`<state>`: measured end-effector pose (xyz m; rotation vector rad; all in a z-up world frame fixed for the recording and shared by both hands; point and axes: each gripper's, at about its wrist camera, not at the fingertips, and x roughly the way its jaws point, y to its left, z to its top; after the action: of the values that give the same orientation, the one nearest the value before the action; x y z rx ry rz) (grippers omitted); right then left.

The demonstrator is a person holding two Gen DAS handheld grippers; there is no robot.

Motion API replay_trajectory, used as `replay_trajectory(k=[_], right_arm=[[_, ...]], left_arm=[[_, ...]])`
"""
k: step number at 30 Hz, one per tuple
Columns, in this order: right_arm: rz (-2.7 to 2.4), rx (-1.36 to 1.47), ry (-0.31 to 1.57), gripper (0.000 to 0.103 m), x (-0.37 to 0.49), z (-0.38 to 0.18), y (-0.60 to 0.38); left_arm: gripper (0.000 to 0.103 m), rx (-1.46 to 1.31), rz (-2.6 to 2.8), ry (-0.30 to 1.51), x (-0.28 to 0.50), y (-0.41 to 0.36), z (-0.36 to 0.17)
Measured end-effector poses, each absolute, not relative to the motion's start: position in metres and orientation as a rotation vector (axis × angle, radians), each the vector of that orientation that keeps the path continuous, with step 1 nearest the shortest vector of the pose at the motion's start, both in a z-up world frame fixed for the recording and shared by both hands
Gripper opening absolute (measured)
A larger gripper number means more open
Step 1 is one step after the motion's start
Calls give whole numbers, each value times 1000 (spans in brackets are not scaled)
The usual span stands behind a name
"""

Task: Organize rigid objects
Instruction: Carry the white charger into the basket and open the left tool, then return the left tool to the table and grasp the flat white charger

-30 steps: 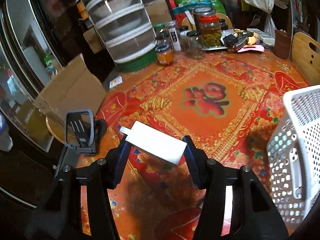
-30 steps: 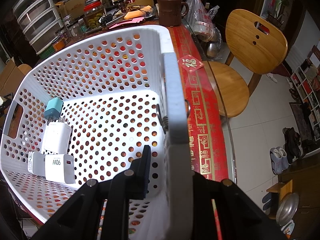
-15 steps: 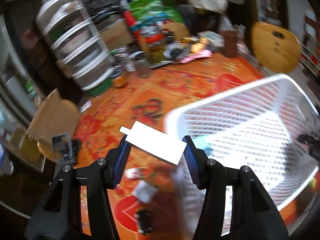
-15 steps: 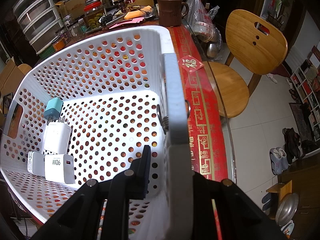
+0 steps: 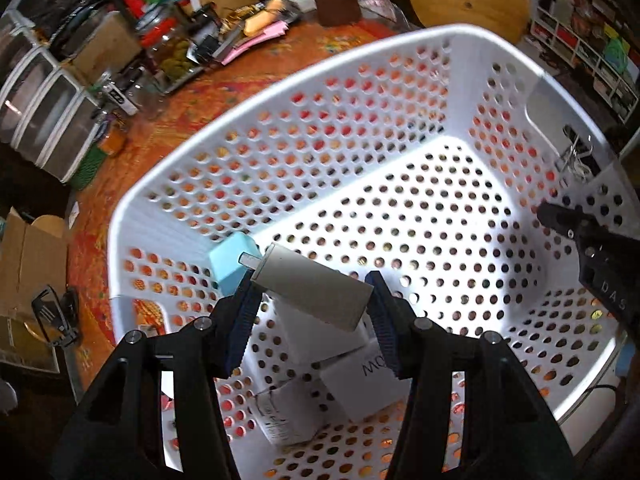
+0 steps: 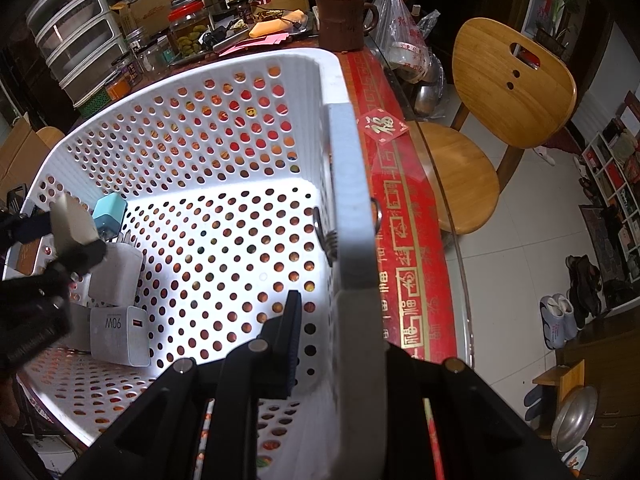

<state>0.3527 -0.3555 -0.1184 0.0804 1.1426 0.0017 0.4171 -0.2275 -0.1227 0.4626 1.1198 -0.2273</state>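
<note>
My left gripper [image 5: 314,312] is shut on a white charger block [image 5: 312,290], its plug prong pointing left, held above the inside of a white perforated basket [image 5: 280,92]. Below it in the basket lie a light-blue adapter [image 5: 228,264] and several white chargers [image 5: 364,380]. In the right wrist view the left gripper [image 6: 68,240] with the white charger block [image 6: 72,224] shows over the basket's left end. My right gripper [image 6: 340,320] is shut on the basket's right rim [image 6: 348,208], one finger inside the wall and one outside.
The basket stands on a red and gold patterned table [image 5: 160,120]. Jars, a brown mug [image 6: 342,20] and stacked drawers [image 6: 72,40] crowd the far edge. A wooden chair [image 6: 508,92] stands to the right; a cardboard box [image 5: 24,264] and phone stand [image 5: 52,316] sit at the left.
My left gripper has swung to the right with the white charger, from above the bare tablecloth to above the basket's inside. The right gripper has kept still on the rim.
</note>
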Motion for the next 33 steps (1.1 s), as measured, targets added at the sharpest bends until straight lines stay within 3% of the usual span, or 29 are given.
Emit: replay_trajectory(k=[4,7,13,15,18,28,33], right_arm=[[2,80,1142,15,353,-119,-355],[2,81,1142,15,353,-119,-355],[3,80,1140,16,353,-119,-355],[3,79,1141,16,353,-119,-355],[3,76,1140,16,352,-119,-354],[0,70,1140,16,351,-119,-353],[-9,58,1141,16,351,-119,-352]], left_arm=[[51,466,-219,1120,420,-224,-129],[58,502,-205,1085,419,-223,-126],[82,538,-185,987,406,-219,-106],[98,583,-141,907,396,-216,-96],[100,625,-76,790,380,-203,-81],[102,366,-11,707,328,-71,-36],[102,179,21,825,335,18,-69]])
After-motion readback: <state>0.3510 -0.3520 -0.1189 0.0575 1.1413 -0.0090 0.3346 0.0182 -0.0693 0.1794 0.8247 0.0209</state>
